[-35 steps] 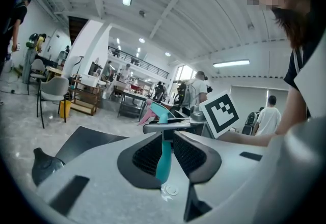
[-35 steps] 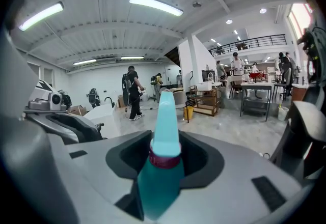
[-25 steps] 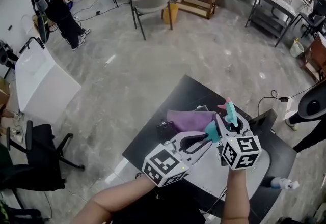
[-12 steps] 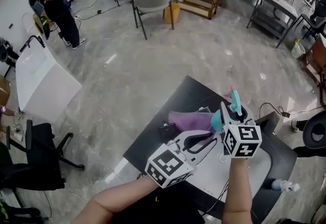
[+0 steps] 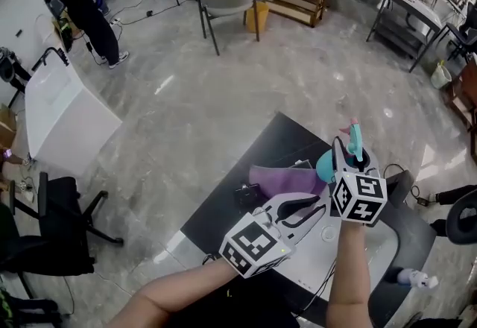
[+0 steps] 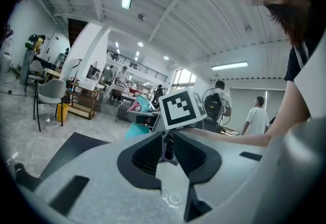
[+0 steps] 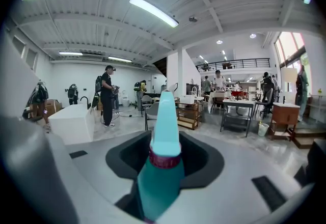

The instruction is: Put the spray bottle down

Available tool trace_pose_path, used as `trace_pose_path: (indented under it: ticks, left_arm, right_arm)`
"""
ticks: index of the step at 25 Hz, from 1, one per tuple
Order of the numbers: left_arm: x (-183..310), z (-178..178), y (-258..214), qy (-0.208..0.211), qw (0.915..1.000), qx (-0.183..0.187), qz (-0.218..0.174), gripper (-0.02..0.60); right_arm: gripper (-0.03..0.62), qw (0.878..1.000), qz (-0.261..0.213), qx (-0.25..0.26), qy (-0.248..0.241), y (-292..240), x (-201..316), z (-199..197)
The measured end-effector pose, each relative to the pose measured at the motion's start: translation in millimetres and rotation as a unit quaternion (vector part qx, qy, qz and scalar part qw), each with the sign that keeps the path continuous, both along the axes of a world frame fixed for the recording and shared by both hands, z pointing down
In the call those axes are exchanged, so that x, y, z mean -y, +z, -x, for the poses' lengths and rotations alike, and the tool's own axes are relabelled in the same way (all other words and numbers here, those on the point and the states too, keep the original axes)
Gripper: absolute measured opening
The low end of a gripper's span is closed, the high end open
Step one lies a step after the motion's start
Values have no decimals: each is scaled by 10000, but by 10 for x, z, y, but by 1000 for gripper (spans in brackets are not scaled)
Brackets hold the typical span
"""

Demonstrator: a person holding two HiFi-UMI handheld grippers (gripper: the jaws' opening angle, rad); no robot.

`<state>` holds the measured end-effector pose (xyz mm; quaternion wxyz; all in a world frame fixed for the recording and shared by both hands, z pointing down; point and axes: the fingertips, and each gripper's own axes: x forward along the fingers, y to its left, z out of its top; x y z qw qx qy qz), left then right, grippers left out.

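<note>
The task is judged to be unfinished: the spray bottle (image 7: 160, 167) is held off the surface, clamped by its teal body between the jaws of the right gripper (image 5: 350, 160). Its narrow top is pointed away from the gripper, and its pink-tipped head is seen above the jaws in the head view. No part of the bottle is seen resting on anything, so what is left is for it to be lowered, stood on a free spot and released. The left gripper (image 5: 305, 205) is held low and to the left of the right one; its pads are drawn almost together and nothing is gripped between them. Below both grippers a black table (image 5: 276, 142) is seen, with a purple cloth (image 5: 283, 177) lying on it near the bottle and a small black object (image 5: 247, 194), too small to be named, just beside the cloth. Nearer the person a white sheet or board (image 5: 328, 253) is laid across the table. The cloth and the left gripper are judged to be the things most likely to crowd the landing spot, while the bare far corner of the table is left free. A dark chair (image 5: 408, 226) is placed close against the table's right side.
</note>
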<state>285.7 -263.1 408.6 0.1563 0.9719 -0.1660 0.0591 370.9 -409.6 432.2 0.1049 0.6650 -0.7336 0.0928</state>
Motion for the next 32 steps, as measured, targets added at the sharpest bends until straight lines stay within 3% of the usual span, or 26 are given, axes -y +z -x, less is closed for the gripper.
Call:
trace_pose_path:
  ticks: [32]
  left_arm:
    - [133,-206,251,-64,9998,41,204,61]
  right_arm:
    - [161,9987,-238,-161,-411,213,376,133]
